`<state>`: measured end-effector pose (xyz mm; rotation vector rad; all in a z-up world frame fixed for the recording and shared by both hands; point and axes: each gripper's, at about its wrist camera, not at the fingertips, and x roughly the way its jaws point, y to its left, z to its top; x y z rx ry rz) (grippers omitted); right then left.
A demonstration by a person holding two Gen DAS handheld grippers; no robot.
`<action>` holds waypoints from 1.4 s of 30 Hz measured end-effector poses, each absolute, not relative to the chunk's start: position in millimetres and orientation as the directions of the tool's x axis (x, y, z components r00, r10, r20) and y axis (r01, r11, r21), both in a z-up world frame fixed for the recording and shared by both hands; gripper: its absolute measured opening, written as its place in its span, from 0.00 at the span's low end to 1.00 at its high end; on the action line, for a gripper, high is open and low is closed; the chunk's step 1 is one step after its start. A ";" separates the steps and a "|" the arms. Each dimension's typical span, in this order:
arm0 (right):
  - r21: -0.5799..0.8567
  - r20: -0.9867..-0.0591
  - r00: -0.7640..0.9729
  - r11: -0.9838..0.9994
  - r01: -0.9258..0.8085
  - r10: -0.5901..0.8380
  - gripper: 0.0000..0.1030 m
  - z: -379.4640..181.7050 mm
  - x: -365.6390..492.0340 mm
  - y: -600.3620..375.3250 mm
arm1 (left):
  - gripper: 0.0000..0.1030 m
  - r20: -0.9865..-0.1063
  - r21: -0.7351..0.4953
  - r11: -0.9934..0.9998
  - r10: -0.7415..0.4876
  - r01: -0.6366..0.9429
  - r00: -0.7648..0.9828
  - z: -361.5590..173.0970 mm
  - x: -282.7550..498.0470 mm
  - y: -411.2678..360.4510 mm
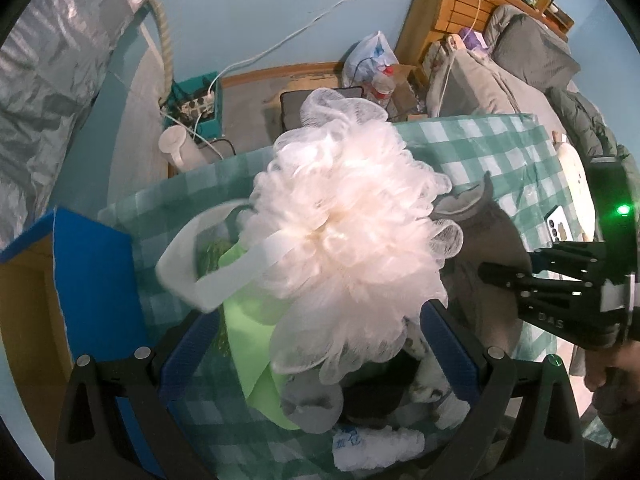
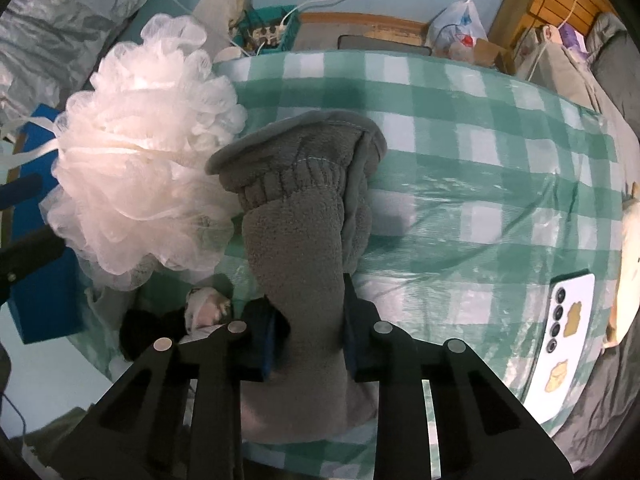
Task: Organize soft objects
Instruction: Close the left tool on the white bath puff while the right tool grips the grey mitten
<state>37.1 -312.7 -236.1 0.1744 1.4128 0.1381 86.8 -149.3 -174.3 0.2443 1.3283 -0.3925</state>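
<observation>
My right gripper [image 2: 308, 320] is shut on a grey fleece glove [image 2: 300, 216] and holds it upright above the green checked tablecloth [image 2: 460, 152]; the glove also shows in the left wrist view [image 1: 480, 240]. A pale pink mesh bath pouf [image 1: 348, 216] with a white ribbon loop [image 1: 188, 264] hangs in front of my left gripper [image 1: 320, 344], whose blue-padded jaws stand wide apart either side of its lower part. The pouf also shows at the left of the right wrist view [image 2: 140, 148]. Below it lie a light green cloth [image 1: 248, 344], grey and black socks [image 1: 316, 400] and a white roll [image 1: 380, 444].
A blue box [image 1: 96, 280] stands at the table's left. A white phone [image 2: 564, 332] lies at the right edge of the table. Behind the table are a teal crate with a power strip [image 1: 200, 108], a plastic bag [image 1: 372, 56] and a bed with grey bedding [image 1: 528, 40].
</observation>
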 end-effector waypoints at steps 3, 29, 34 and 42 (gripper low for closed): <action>0.199 -0.967 0.166 0.980 0.010 0.194 0.23 -227.3 32.6 -317.3 | 0.98 -0.974 -0.045 0.907 -0.133 0.419 0.183 -175.1 91.8 -156.9; 0.235 -0.954 0.195 0.972 0.016 0.228 0.23 -213.4 30.8 -356.5 | 1.00 -0.999 0.044 0.882 0.027 0.469 0.042 -248.9 131.6 -205.5; 0.240 -0.953 0.193 0.971 0.015 0.232 0.23 -213.6 31.3 -357.7 | 0.98 -0.998 0.049 0.892 0.030 0.449 0.048 -256.2 133.7 -203.6; 0.230 -0.951 0.212 0.973 0.005 0.224 0.23 -209.9 26.9 -358.8 | 0.61 -0.993 0.063 0.887 0.009 0.458 0.118 -242.2 129.5 -199.1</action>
